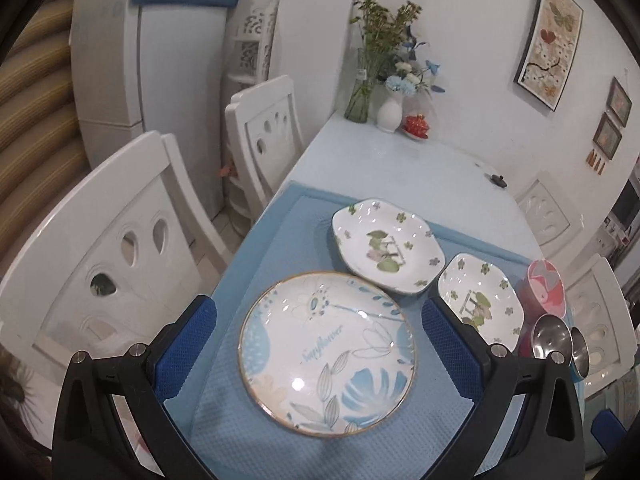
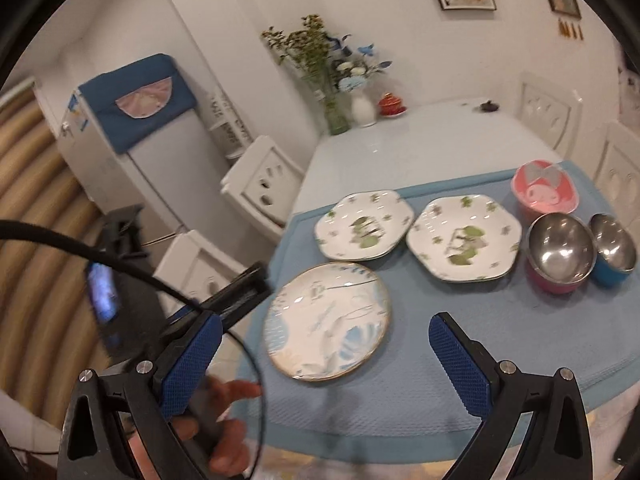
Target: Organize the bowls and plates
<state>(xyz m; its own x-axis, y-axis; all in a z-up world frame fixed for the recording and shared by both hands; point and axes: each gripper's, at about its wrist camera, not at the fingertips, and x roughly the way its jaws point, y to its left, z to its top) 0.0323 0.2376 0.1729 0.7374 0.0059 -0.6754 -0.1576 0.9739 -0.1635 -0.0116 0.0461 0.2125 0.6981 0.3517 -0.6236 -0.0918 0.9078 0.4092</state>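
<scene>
A round blue-flowered plate (image 1: 327, 354) (image 2: 328, 320) lies on the blue mat (image 1: 248, 432) (image 2: 400, 396). Two hexagonal white plates with green leaves lie behind it, one at the left (image 1: 386, 246) (image 2: 362, 224) and one at the right (image 1: 480, 300) (image 2: 464, 238). At the right stand a pink cartoon bowl (image 1: 545, 286) (image 2: 545, 192), a steel bowl with pink outside (image 1: 552, 338) (image 2: 560, 252) and a steel bowl with blue outside (image 1: 580, 352) (image 2: 614, 250). My left gripper (image 1: 320, 344) is open above the round plate. My right gripper (image 2: 324, 364) is open, above the mat's near edge.
White chairs (image 1: 100, 264) stand along the table's left side and others (image 2: 548, 108) at the right. Vases of flowers (image 1: 380, 76) and a red lidded cup (image 1: 416, 126) stand at the table's far end. The left handheld gripper and a hand (image 2: 224, 412) show in the right wrist view.
</scene>
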